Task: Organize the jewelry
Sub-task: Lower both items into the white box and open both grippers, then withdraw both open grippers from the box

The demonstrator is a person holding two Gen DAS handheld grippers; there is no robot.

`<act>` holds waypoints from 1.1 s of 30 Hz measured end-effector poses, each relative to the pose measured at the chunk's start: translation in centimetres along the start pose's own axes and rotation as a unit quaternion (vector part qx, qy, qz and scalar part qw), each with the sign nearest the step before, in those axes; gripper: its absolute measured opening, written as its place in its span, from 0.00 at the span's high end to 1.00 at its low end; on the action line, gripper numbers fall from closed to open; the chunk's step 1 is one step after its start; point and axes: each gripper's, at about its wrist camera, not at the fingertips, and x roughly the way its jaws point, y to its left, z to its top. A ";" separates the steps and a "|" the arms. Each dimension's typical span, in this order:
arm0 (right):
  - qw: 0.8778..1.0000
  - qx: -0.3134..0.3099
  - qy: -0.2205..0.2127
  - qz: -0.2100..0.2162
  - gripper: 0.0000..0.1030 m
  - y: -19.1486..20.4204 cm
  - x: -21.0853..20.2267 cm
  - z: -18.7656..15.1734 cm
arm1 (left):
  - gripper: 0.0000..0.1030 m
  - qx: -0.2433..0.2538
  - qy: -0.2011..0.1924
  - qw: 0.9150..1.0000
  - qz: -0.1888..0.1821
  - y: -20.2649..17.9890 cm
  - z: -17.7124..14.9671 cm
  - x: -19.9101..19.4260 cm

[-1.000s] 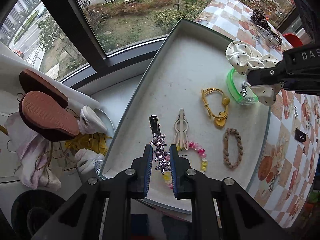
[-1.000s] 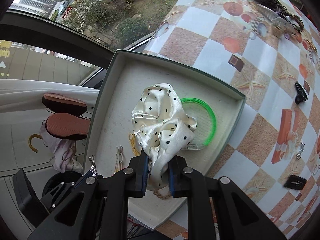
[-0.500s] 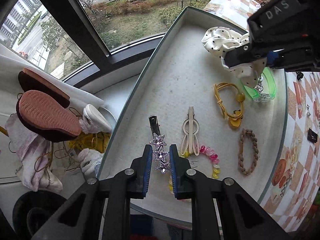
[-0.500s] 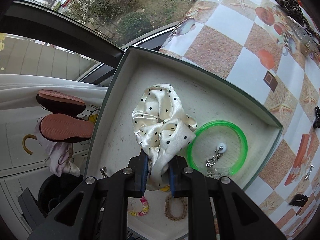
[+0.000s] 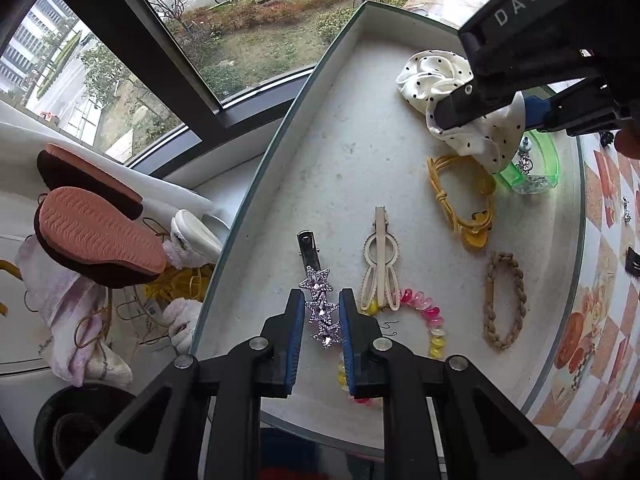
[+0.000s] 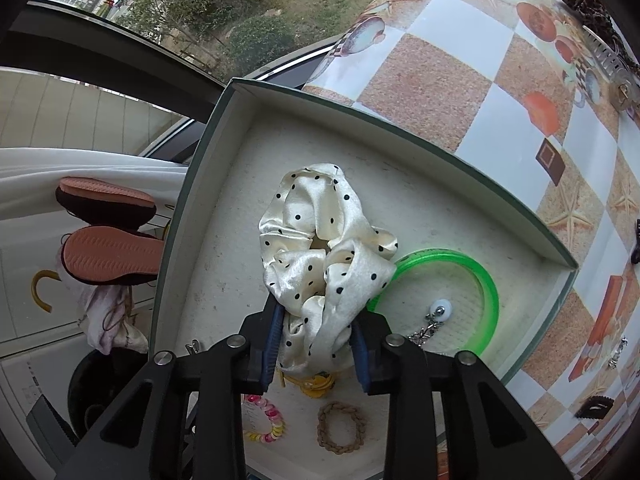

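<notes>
Covering the checkered tabletop [image 6: 472, 92] from its 9 o'clock edge, the shallow tray [image 5: 352, 128] carries the jewelry. At the tray's 1 o'clock, the right hand-held gripper [image 6: 316, 344] is opening its jaws around the polka-dot scrunchie [image 6: 320, 240], which lies just beside the green bangle [image 6: 486, 276]. At 6 o'clock, the left hand-held gripper [image 5: 319, 324] is narrow, its pads clamped on the star hair clip [image 5: 318, 300], beside the cream clip [image 5: 380, 264].
</notes>
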 end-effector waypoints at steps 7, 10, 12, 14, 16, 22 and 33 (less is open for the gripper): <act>1.000 0.001 -0.016 0.022 0.41 0.2 -1.5 0.1 | 0.09 0.002 -0.032 0.999 0.025 -0.2 0.1 -1.4; 0.999 0.003 -0.025 0.029 0.35 0.1 -2.3 0.1 | 0.08 0.006 -0.028 0.999 0.022 -0.4 0.3 -1.6; 0.999 0.007 -0.031 0.034 0.33 0.0 -3.0 0.0 | 0.08 0.005 -0.025 0.999 0.021 -0.4 0.3 -1.7; 0.998 0.010 -0.037 0.040 0.29 -0.2 -3.7 -0.2 | 0.04 0.004 -0.024 1.000 0.018 -0.4 0.4 -1.8; 0.998 0.014 -0.046 0.044 0.24 -0.6 -4.4 -0.4 | 0.00 0.004 -0.024 1.000 0.017 -0.4 0.4 -2.0; 0.996 0.028 -0.062 0.055 0.17 -2.2 -5.9 -1.4 | 0.00 0.019 -0.029 0.999 0.021 -1.2 0.7 -3.0; 0.991 0.044 -0.107 0.059 0.00 -6.0 -8.8 -4.5 | 0.00 0.038 -0.051 0.995 0.075 -3.1 2.4 -4.5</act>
